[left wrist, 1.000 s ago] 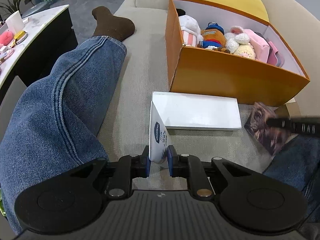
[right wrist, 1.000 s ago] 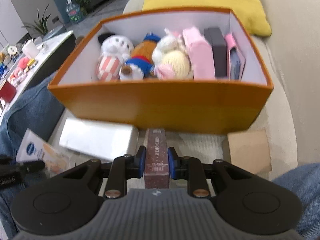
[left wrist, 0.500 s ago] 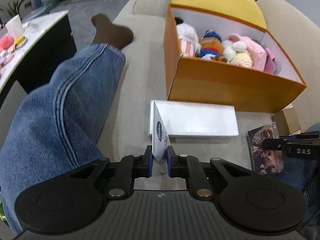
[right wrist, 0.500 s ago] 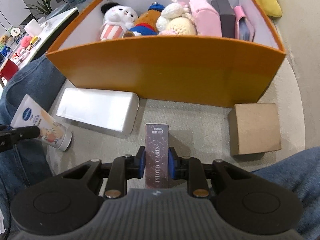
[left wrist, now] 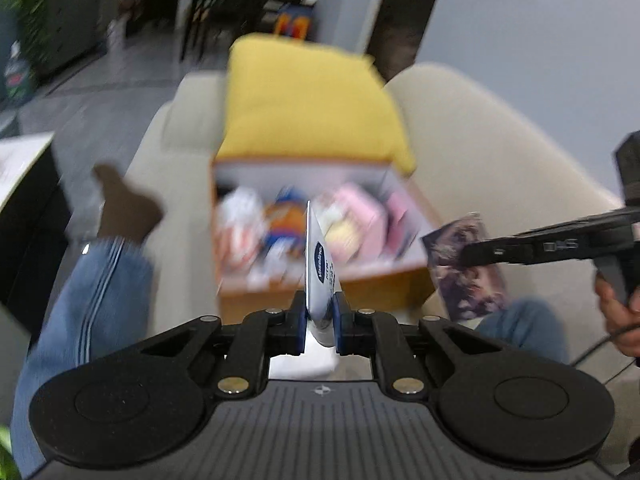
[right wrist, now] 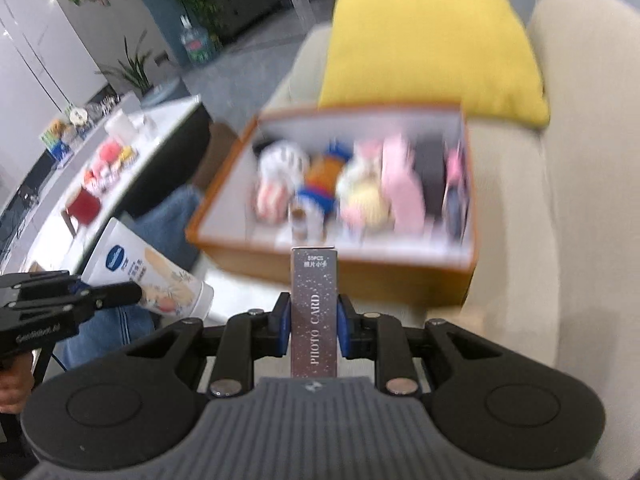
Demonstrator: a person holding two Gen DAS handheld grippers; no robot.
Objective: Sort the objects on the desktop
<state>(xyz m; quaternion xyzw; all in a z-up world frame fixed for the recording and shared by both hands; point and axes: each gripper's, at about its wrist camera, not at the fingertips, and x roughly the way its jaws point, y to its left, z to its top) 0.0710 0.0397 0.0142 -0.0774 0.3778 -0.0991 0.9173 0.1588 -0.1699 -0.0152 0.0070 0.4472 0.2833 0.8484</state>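
Observation:
My left gripper (left wrist: 320,320) is shut on a white lotion tube (left wrist: 318,264) with a blue oval logo, held on edge in the air. My right gripper (right wrist: 312,320) is shut on a dark sparkly photo card box (right wrist: 314,304), also lifted. Ahead of both lies the orange box (left wrist: 260,296) (right wrist: 400,280) on the sofa, with several soft toys (right wrist: 320,184) and pink items inside. In the left wrist view the right gripper (left wrist: 468,256) shows at the right with the card box (left wrist: 464,276). In the right wrist view the left gripper (right wrist: 136,292) shows at the left with the tube (right wrist: 148,268).
A yellow cushion (right wrist: 432,44) leans behind the orange box on the beige sofa (left wrist: 480,152). A person's leg in jeans (left wrist: 96,300) with a brown sock (left wrist: 124,208) stretches along the left. A white-topped side table (right wrist: 152,136) with small items stands further left.
Both grippers have risen from the sofa seat with the tube and the card box held. The views now look over the orange box and are blurred by motion.

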